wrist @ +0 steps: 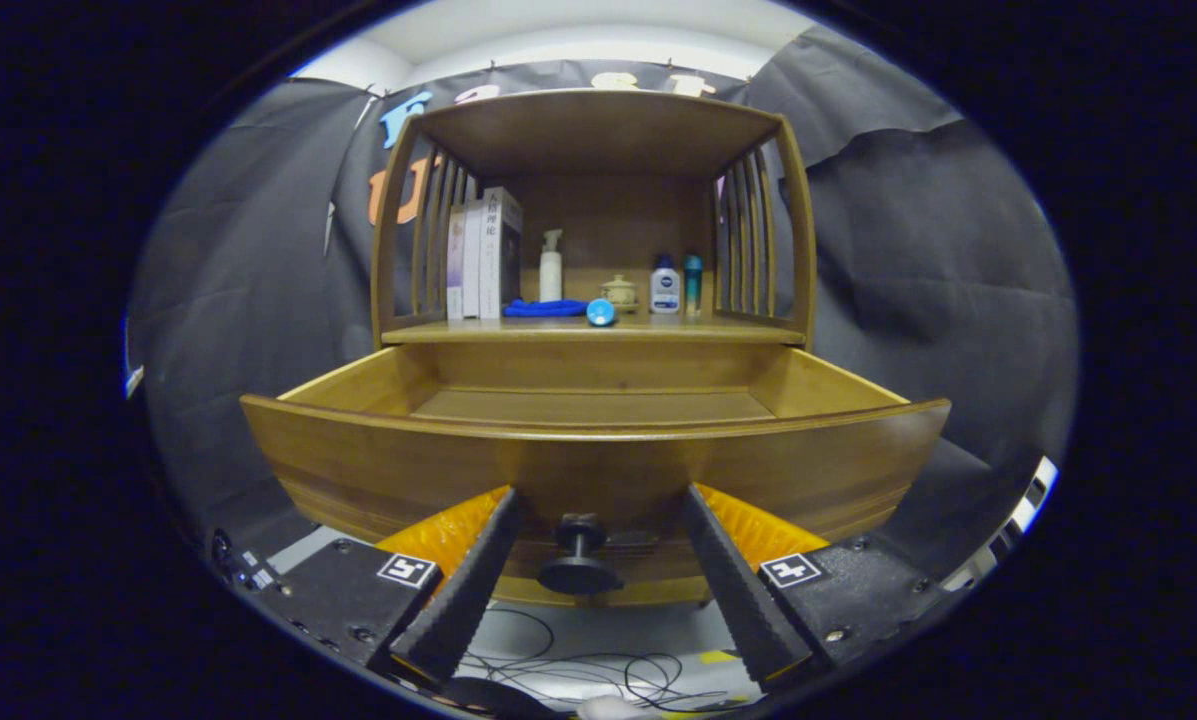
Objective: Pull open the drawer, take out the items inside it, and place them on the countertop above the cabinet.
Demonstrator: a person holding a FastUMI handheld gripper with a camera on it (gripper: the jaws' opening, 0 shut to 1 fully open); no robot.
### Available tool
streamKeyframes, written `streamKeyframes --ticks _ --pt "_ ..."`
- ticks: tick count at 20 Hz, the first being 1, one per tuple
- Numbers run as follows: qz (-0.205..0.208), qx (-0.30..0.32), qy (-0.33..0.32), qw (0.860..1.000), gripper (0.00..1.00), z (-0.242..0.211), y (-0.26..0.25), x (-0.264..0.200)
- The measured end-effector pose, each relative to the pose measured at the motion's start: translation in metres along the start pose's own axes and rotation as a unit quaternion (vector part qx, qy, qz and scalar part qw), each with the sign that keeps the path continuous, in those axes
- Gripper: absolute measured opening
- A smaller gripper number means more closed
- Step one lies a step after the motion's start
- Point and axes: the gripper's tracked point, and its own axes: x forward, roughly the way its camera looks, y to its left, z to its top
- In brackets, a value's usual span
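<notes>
A wooden cabinet stands ahead with its drawer (598, 440) pulled out toward me. The drawer's inside floor (598, 405) shows bare wood as far as I can see over the front panel. A dark round knob (579, 560) sticks out of the drawer front. My gripper (598, 500) is open, its two fingers apart on either side of the knob and not pressing it. On the countertop (598, 330) above the drawer lie a blue cloth (544, 309) and a small blue round item (601, 313).
On the countertop also stand books (483, 255), a white spray bottle (551, 266), a small ceramic pot (619, 292), a white bottle (665, 286) and a teal bottle (693, 283). Slatted side walls and a top shelf (598, 125) enclose it. Cables (598, 675) lie on the floor below.
</notes>
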Motion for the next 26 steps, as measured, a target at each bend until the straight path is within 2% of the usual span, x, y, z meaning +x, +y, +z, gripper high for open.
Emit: streamKeyframes --ticks 12,26 --pt "0.016 0.009 -0.014 1.0 0.99 0.01 0.008 0.031" --pt "0.006 0.0 -0.011 1.0 0.99 0.042 0.015 0.119"
